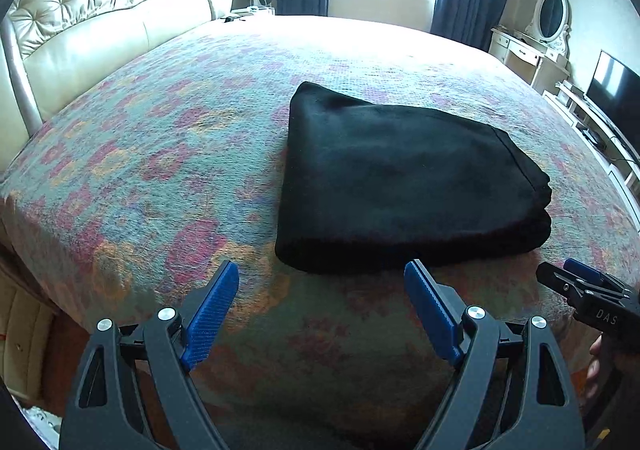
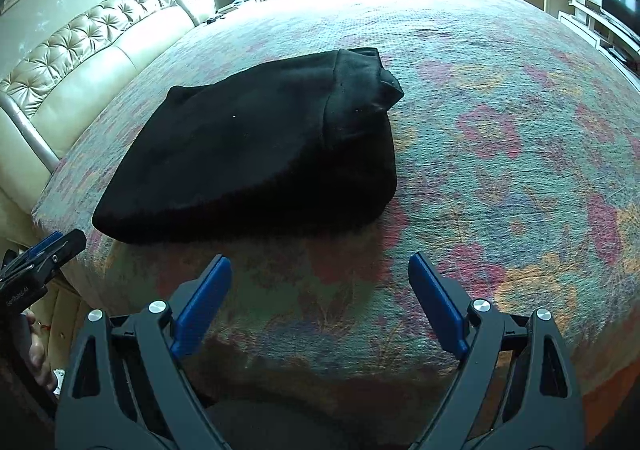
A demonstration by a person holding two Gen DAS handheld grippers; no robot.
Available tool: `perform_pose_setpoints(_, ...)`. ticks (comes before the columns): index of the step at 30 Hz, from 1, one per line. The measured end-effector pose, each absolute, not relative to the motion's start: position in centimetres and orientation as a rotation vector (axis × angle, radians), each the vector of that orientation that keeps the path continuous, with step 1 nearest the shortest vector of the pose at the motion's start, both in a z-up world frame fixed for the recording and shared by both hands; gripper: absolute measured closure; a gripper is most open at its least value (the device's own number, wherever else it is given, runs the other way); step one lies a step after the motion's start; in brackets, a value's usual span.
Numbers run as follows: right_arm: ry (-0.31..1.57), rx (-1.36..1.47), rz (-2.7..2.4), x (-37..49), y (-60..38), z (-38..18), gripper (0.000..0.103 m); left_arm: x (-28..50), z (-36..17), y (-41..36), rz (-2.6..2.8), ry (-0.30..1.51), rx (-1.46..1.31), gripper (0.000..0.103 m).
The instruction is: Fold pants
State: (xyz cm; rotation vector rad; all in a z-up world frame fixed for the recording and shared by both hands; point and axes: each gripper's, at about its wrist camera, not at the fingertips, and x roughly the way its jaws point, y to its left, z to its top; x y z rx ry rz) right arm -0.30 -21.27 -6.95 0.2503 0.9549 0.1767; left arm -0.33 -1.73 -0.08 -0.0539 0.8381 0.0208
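Just ahead of both grippers, the folded black pants point(image 1: 404, 178) are lying on the patterned bedspread point(image 1: 160, 154); left gripper point(image 1: 322, 270) and right gripper point(image 2: 320, 264) are hovering spread wide, grasping nothing

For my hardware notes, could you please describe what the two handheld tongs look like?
Both match: the left tongs and right tongs have matte black V-shaped frames with cut-out slots, round silver pivot bolts, and ribbed blue finger pads. White lettering marks the bodies; no cables show.
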Motion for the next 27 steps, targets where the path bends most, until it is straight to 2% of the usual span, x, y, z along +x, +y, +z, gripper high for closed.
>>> perform_pose_setpoints(27,0.98,0.244,0.208,-0.7,-20.0,-7.6,0.013,-0.5,-0.2,-2.4,0.029,0.853,-0.035,0.02)
